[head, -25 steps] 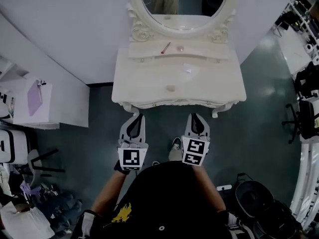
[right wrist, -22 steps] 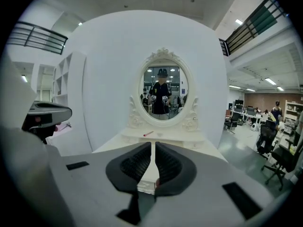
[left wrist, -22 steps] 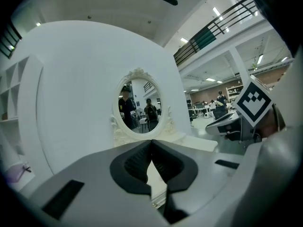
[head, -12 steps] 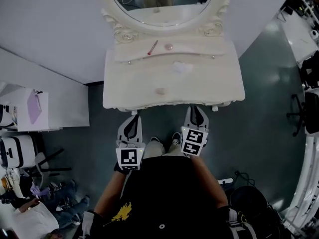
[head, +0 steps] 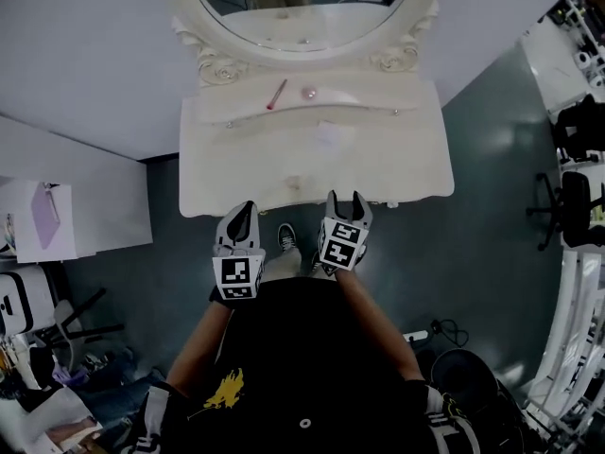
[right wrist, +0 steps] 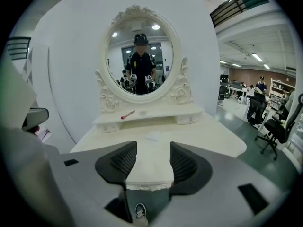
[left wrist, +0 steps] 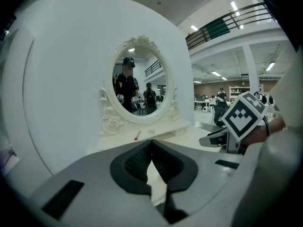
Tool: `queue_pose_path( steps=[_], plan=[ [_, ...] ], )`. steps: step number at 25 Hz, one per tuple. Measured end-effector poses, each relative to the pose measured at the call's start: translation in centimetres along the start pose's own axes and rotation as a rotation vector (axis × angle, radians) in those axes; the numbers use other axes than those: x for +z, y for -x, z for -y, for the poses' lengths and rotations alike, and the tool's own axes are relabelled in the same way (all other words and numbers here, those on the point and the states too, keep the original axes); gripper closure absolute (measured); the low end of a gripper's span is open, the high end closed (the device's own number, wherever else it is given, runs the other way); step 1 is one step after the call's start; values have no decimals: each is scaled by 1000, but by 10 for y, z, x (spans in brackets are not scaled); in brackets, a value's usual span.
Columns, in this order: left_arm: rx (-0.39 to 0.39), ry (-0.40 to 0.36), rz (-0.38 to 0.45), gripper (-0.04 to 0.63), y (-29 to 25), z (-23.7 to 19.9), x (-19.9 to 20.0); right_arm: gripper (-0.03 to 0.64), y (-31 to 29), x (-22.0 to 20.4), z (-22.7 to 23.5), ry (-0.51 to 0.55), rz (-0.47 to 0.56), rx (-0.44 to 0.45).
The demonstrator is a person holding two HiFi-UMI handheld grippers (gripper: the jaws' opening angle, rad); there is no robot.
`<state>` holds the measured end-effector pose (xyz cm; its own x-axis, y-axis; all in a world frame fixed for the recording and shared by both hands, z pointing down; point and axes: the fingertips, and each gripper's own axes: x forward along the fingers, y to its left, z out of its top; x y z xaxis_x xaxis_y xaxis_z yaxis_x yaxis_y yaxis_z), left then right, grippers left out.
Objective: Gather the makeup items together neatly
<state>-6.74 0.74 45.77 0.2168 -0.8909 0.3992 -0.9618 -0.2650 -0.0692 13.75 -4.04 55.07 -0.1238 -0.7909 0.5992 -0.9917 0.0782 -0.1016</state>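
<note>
Two sets of ribbed pads: our left gripper (head: pixel 242 210) clenched empty, our right gripper (head: pixel 347 200) just opening, empty, facing the carved cream vanity (head: pixel 397 164).

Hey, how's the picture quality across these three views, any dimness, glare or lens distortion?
Head view: dim, edges curved by the wide lens; the red stick on the dressing table is too small to identify. Left gripper view: heavy fisheye, black corners, the left tongs fill the lower frame. Right gripper view: same fisheye, brighter; bright reflections dot the mirror.
</note>
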Motion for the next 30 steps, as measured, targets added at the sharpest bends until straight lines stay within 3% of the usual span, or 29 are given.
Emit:
queue_pose_path(
  steps=[3,6,10,14,20,30],
  plan=[
    [-36,92,10,582,-32,-20,-5,369,-22,3,-12,-4,-35,-25],
    [-39,66,5,582,-61,-51,-21,367,-44,1,-35,-12,-54,-49],
    [-91,117,14,583,-96,-66,-38,342,-60,-6,-47,48,-58,-111],
    [-92,171,-12,582,-116,-81,-62,331,-84,-10,-51,59,-118,-147],
    [-102,173,-38,583,-148,-85,-79,341,-148,4,-37,4,-119,-193],
    [-101,149,-102,583,-193,-95,-81,294,-238,-6,-38,-59,-220,-153]
  ],
)
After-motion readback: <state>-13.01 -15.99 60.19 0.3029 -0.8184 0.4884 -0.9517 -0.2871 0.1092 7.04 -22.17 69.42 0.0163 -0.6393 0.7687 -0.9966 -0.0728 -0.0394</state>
